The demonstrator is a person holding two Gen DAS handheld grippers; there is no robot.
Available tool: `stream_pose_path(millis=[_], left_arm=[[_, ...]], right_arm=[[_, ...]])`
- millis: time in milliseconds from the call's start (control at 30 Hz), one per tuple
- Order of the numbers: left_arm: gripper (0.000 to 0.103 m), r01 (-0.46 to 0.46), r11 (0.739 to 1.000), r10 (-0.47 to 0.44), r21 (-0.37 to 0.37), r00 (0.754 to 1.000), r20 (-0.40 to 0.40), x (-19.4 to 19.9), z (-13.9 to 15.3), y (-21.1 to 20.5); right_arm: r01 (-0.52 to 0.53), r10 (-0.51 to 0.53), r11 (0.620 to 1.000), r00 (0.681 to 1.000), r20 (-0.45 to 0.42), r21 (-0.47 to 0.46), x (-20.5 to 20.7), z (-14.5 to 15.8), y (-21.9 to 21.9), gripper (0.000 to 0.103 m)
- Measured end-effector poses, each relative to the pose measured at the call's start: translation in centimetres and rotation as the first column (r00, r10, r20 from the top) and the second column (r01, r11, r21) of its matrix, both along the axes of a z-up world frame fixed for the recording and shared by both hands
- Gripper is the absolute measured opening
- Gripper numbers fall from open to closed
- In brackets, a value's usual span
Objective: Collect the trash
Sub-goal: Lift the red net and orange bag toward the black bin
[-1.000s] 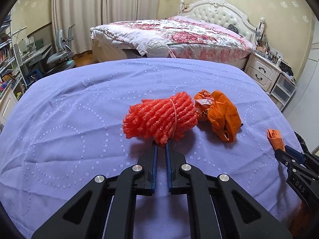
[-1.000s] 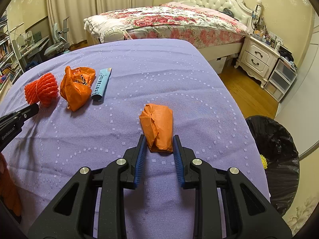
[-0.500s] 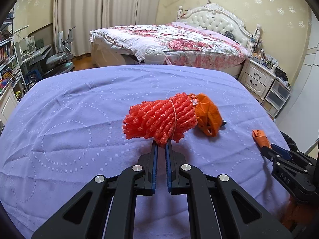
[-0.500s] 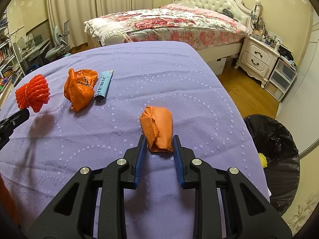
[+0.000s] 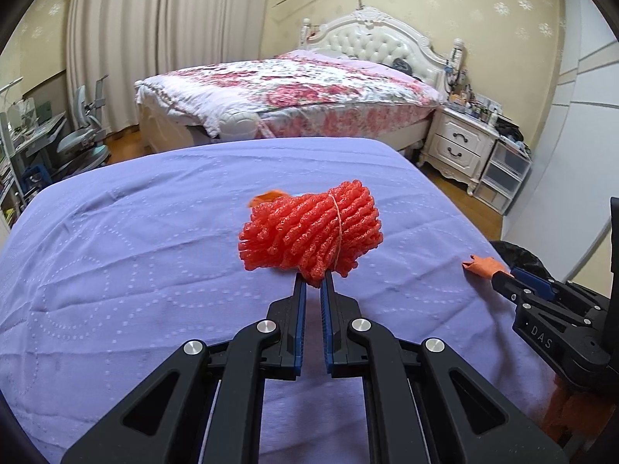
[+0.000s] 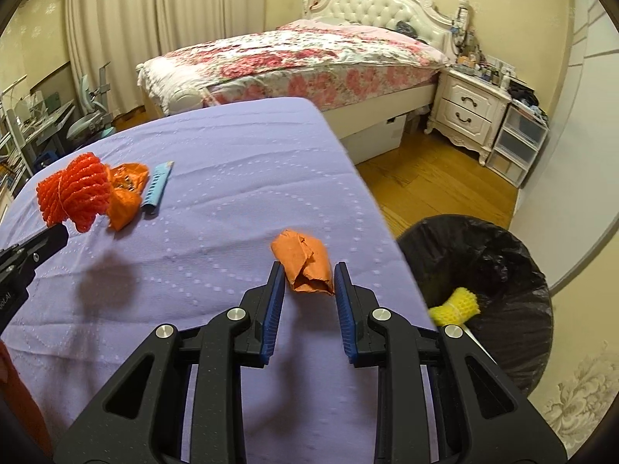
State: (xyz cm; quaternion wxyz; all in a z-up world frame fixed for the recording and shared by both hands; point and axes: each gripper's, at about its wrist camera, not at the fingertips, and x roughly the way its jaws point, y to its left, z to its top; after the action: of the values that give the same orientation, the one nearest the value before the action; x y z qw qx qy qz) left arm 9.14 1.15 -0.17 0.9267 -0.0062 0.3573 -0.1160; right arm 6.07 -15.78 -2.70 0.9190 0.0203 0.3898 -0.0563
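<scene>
My left gripper is shut on a red foam net bundle and holds it above the purple bedspread; the bundle also shows in the right wrist view. My right gripper is shut on a crumpled orange wrapper, lifted near the bed's right edge. A second orange wrapper and a blue tube lie on the bedspread behind the bundle. A bin with a black bag stands on the floor to the right, with a yellow foam net inside.
A floral bed stands behind the purple one. A white nightstand and plastic drawers stand at the right wall. A desk and chair are at the left. Wooden floor lies between the beds and the bin.
Both grippers have lifted their loads off the bedspread. The right gripper has swung right towards the bin; the left has risen and turned right too.
</scene>
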Motion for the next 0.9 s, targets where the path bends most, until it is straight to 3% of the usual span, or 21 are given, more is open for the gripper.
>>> stream_pose_path(millis=[367, 900], left_arm=[[0.008, 0.125, 0.992, -0.125, 0.011, 0.992, 0.006, -0.2, -0.5, -6.2], [0.008, 0.067, 0.997, -0.067, 0.024, 0.998, 0.001, -0.7, -1.0, -4.3]], right_arm=[[0.111, -0.111, 0.994, 0.994, 0.000, 0.023, -1.9, -0.5, -5.2, 0.025], [-0.009, 0.014, 0.994, 0.999, -0.050, 0.107, -1.6, -2.3, -2.0, 0.026]])
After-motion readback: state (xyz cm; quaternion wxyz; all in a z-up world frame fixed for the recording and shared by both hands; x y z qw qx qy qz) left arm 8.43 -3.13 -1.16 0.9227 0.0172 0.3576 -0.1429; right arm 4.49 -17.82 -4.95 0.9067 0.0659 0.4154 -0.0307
